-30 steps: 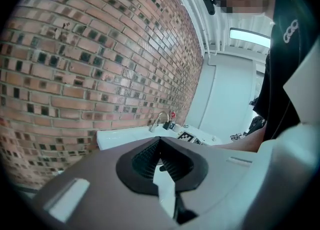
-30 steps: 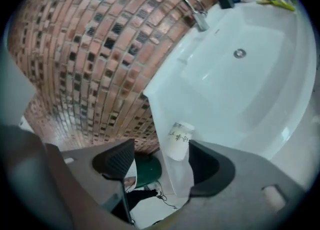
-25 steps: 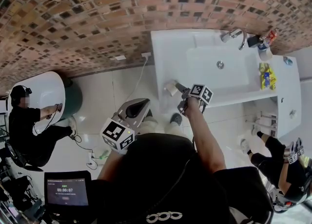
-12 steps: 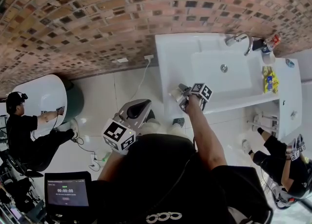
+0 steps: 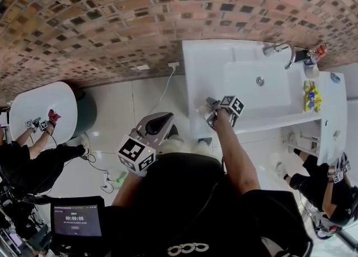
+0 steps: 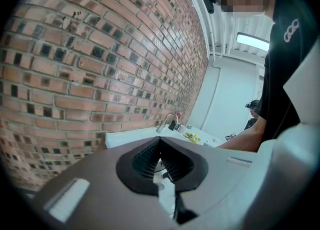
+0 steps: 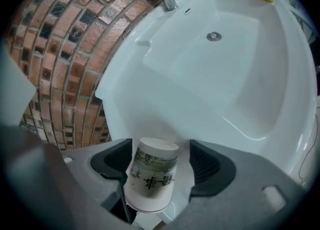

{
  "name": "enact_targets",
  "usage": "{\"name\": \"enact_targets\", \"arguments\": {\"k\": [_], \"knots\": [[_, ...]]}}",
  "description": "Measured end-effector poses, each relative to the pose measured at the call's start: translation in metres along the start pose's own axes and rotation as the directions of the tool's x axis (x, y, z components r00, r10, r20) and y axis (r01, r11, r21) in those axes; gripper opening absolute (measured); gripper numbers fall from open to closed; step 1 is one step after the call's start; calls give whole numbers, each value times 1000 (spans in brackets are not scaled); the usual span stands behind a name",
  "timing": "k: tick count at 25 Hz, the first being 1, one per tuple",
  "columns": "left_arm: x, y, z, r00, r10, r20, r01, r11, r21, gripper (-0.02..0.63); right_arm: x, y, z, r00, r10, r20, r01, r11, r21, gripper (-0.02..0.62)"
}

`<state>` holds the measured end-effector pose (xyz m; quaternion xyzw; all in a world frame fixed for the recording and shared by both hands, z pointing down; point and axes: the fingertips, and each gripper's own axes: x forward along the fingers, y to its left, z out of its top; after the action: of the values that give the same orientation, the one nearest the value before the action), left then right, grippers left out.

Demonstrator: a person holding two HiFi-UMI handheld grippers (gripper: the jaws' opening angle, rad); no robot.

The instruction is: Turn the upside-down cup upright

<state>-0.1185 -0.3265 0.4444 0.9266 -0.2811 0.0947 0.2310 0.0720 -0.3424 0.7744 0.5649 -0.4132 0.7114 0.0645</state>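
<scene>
A white paper cup (image 7: 151,175) with green print stands upside down on the front left corner of the white sink counter (image 7: 150,81). My right gripper (image 7: 160,161) is open around it. The cup stands close against the left pad (image 7: 114,160), with a gap to the right pad (image 7: 209,166). In the head view the cup (image 5: 202,109) shows just left of the right gripper (image 5: 209,112). My left gripper (image 5: 164,122) hangs low over the floor, away from the counter. In its own view the left gripper (image 6: 160,145) has its pads together and holds nothing.
The sink basin (image 5: 263,85) has a tap (image 5: 284,50) at its back. Bottles (image 5: 309,60) and a yellow packet (image 5: 309,95) lie at the counter's right. A brick wall (image 5: 112,21) runs behind. A cable (image 5: 162,91) crosses the white floor. Other people work at left and right.
The head view has swung, so the sink sits further right. My right gripper has closed in on the cup a little. The person at the round table on the left has shifted.
</scene>
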Motion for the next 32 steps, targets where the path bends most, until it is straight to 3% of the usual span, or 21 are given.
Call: {"name": "enact_targets", "arguments": {"k": [2, 12, 25, 27, 29, 32], "knots": [[1, 1, 0, 1000, 2, 2, -2, 1000, -1, 15, 0, 1, 0, 1000, 1, -8, -1, 1000, -11, 275], [5, -8, 0, 1000, -6, 2, 6, 1000, 1, 15, -8, 3, -2, 998, 52, -22, -53, 997, -52, 270], [11, -39, -2, 1000, -27, 12, 27, 999, 24, 15, -47, 7, 13, 987, 144, 74, -127, 971, -205, 267], [11, -43, -2, 999, -29, 16, 28, 999, 28, 15, -56, 12, 17, 982, 155, 106, -120, 952, -283, 267], [10, -47, -3, 999, -28, 19, 27, 999, 33, 15, -64, 19, 21, 977, 156, 143, -86, 911, -402, 267], [9, -51, -6, 999, -25, 22, 24, 999, 40, 15, -73, 29, 26, 969, 139, 205, 14, 795, -606, 267]]}}
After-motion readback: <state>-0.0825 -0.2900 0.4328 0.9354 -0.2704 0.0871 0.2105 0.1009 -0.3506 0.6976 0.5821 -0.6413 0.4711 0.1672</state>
